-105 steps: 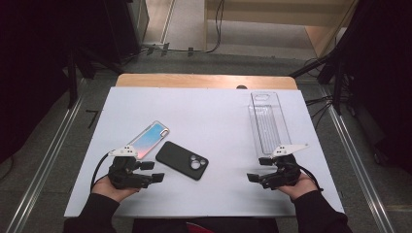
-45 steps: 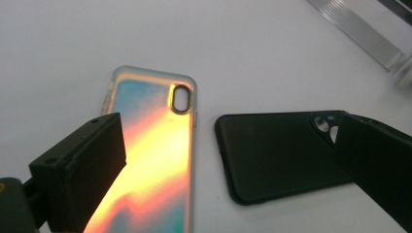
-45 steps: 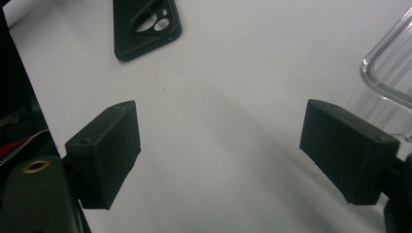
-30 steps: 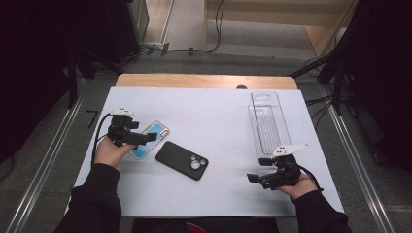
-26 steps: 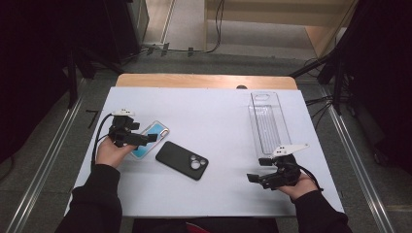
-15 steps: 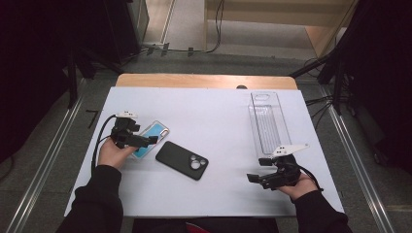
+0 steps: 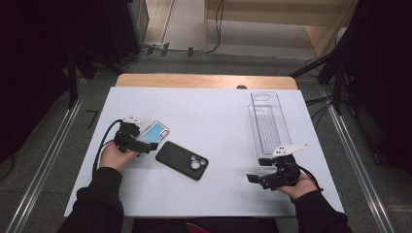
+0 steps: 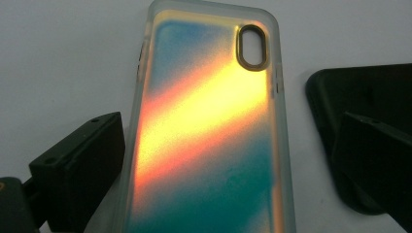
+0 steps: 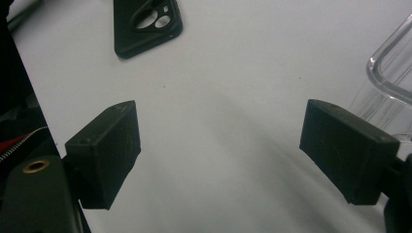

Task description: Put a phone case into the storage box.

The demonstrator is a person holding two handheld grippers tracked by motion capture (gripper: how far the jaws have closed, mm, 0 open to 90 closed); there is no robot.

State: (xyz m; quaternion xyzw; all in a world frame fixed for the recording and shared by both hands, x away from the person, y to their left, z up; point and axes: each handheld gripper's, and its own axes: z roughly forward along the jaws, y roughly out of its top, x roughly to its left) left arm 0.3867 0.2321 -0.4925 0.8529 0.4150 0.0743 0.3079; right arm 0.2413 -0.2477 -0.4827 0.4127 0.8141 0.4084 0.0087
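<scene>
Left gripper view has the iridescent phone case (image 8: 209, 131) lying flat on the white table (image 8: 63, 53) between two wide-open jaws, one beside each long edge, neither pad pressing on it; nothing is held. Its long axis runs from 6 to 12 o'clock in that view, with the oval camera cutout (image 8: 251, 47) at the far end, toward 1 o'clock.

In the high view the left gripper (image 7: 138, 141) sits over the near end of the case (image 7: 154, 133), at the left of the table. There the case's long axis points from about 7 toward 1 o'clock, with the black phone case (image 7: 182, 160) just beside it at 4 o'clock.

The right jaw looks to overlap the black case's edge, so a close from here could catch or shove that case as well. The iridescent case is thin and flexible-looking, so a squeeze across its width might bow it, or make it pop out and skid on the smooth sheet.

The right gripper (image 7: 262, 170) rests near the table's 5 o'clock corner, jaws spread and empty, just short of the clear tray (image 7: 268, 121)
</scene>
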